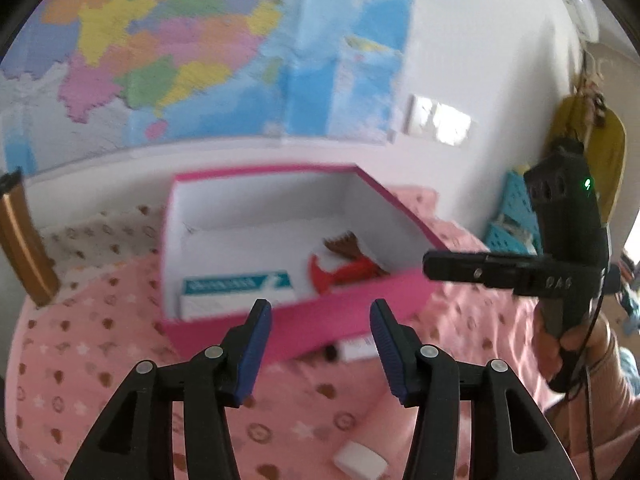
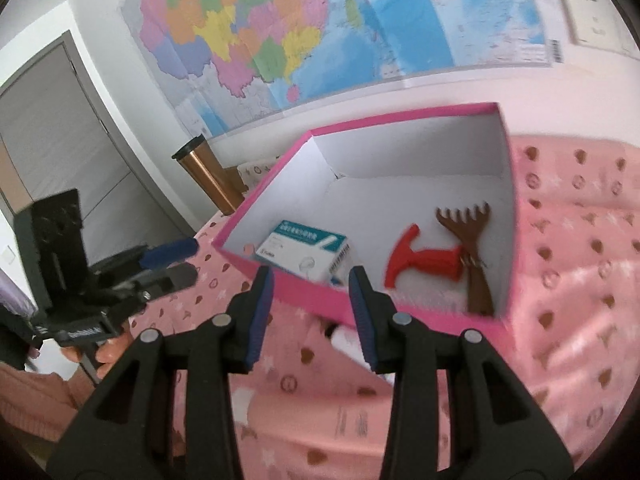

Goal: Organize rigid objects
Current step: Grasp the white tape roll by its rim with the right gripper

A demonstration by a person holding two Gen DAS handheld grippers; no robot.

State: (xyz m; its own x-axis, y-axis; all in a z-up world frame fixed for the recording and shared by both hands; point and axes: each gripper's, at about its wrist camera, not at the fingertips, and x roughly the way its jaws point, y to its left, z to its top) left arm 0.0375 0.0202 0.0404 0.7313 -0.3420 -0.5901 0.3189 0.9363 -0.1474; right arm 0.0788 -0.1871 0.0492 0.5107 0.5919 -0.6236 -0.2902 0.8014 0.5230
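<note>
Pink patterned cloth covers the bench [image 2: 568, 280]; a coloured wall map [image 2: 280, 20] hangs behind it, at 12 o'clock in both wrist views.

Task item: pink box [image 2: 280, 282], white inside, lid off, at the centre of the cloth. Contents so far:
- teal-and-white carton [image 2: 304, 246], lying flat toward the near left corner;
- red T-handled piece [image 2: 420, 262], near right;
- brown rake-shaped piece [image 2: 468, 248], tines toward the back wall, crossing or touching the red piece; which lies on top, cannot tell.

Three items boxed, so the sort looks partly done.

Still outside the box:
- white object [image 2: 344, 340] on the cloth just under the near wall, at 6 o'clock from the box, partly hidden and blurred;
- small white rounded block [image 1: 360, 460] nearer the left camera, well apart from the box.
A copper tumbler [image 2: 208, 178] stands at 10 o'clock from the box; whether it belongs to the sort is unclear.

Left gripper [image 1: 320, 344]: jaws parted, nothing between the pads, poised in front of the near wall.
Right gripper [image 2: 312, 308]: jaws parted a moderate gap, empty, also facing the near wall, with the white object showing just below and between them.

Judgement: at least two loose items remain; the white one by the wall is the closest candidate.
</note>
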